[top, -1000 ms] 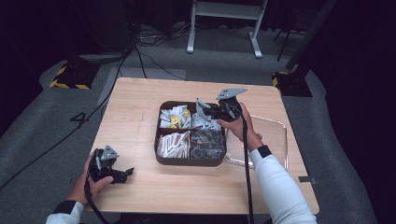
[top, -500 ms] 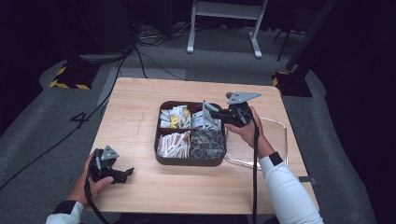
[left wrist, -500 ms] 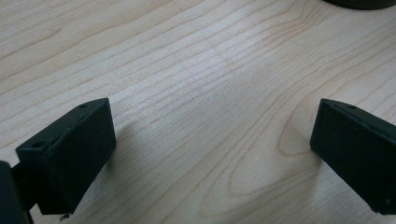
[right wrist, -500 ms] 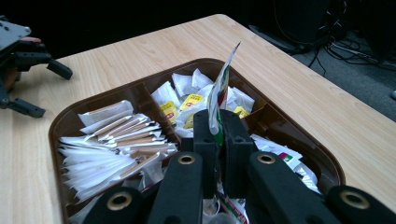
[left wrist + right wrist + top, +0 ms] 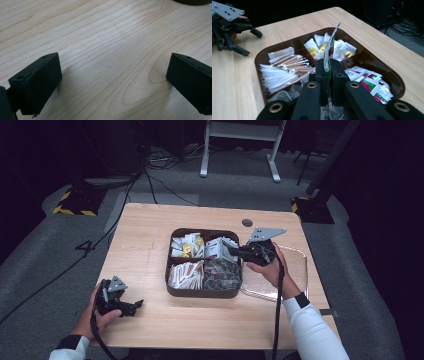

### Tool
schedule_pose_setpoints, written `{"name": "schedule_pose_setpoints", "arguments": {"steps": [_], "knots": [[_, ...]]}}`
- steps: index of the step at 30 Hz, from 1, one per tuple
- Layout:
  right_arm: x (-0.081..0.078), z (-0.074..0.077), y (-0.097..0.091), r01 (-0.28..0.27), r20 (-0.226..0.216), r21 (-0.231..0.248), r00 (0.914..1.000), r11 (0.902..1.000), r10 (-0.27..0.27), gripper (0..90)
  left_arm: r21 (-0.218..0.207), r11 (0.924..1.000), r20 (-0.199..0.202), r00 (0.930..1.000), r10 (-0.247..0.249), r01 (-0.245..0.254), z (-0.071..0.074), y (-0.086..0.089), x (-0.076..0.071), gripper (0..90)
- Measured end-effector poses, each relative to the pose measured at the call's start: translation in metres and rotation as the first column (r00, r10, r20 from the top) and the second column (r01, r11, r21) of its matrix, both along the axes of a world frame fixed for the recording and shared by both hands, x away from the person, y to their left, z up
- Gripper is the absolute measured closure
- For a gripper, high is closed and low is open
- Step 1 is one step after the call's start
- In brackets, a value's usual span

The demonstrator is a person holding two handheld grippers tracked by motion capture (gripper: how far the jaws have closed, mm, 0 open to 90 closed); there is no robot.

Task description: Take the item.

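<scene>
At tray's [image 5: 172, 290] 3 o'clock: right gripper [image 5: 328, 71] pinches packet [image 5: 329, 53], mid-lift; likely needs carrying clear. Left gripper [image 5: 112, 82] wide, empty.

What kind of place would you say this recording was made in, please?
Probably a lab or studio set up for recording, not a home. A lone wooden table stands on grey carpet in a dark room, cables run across the floor, and yellow-black hazard-striped bases sit nearby.

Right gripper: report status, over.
Right gripper shut on a packet, lifted over the tray. Left gripper open, idle on the table. Nothing in the way.
</scene>
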State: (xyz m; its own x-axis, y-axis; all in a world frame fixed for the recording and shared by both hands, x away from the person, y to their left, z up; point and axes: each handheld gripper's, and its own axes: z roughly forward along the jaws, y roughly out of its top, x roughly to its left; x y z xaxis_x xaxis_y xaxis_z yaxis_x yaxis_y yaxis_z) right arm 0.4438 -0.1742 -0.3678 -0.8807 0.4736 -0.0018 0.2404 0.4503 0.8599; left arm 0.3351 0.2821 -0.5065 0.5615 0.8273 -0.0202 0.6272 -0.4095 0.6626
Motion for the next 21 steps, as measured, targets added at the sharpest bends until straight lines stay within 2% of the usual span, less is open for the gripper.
{"name": "schedule_pose_setpoints", "arguments": {"steps": [21], "knots": [[-0.038, -0.011, -0.004, -0.08, -0.004, 0.001, 0.9968, 0.9968, 0.08, 86.8, -0.004, 1.0, 0.001, 1.0, 0.003, -0.003, 0.0, 0.0, 0.0, 0.4]]}}
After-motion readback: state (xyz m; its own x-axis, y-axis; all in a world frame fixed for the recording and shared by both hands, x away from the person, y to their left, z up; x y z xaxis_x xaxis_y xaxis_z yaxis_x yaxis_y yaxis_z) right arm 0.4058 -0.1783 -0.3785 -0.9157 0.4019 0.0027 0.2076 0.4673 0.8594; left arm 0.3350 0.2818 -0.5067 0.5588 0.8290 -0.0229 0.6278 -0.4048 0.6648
